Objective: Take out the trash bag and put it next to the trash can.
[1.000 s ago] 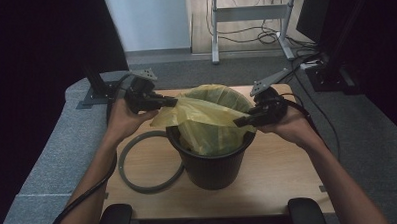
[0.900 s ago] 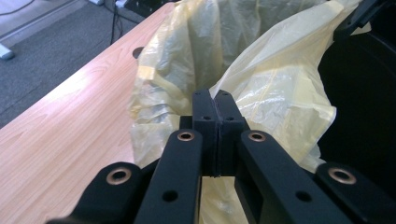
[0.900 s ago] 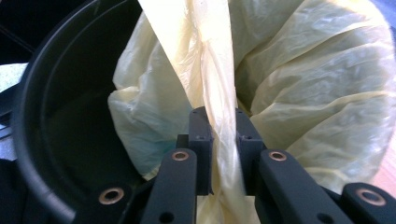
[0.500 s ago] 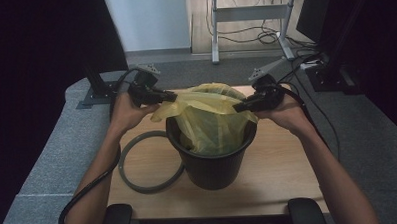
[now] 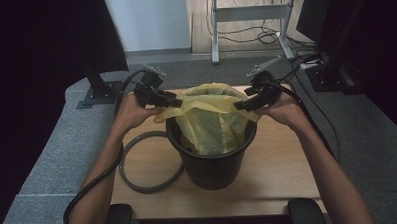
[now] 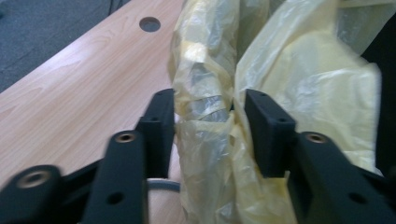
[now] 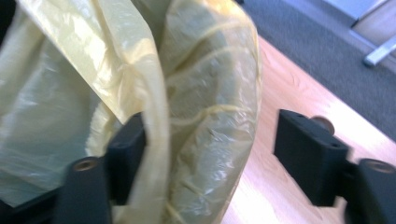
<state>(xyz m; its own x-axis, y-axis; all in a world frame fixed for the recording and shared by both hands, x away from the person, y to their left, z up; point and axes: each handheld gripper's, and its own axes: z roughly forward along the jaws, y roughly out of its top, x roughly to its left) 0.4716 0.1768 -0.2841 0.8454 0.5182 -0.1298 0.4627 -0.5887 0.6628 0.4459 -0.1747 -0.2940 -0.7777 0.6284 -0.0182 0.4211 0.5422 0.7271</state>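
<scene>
Since the earlier frames, both claws are being carried farther apart and toward the far edge of the desk [image 5: 139,191], and the yellow bag [image 5: 211,116] is being stretched wider over the black bin [image 5: 213,164]. The bin is being kept at the middle of the desk, with the bag lining it. A fold of the bag is being pinched between the jaws of the left claw [image 6: 209,119] at the bin's left rim. The right claw [image 7: 210,140] is being held spread, with bag film draped between its jaws. A grey ring [image 5: 149,181] is lying just beside the bin, toward the left edge.
</scene>
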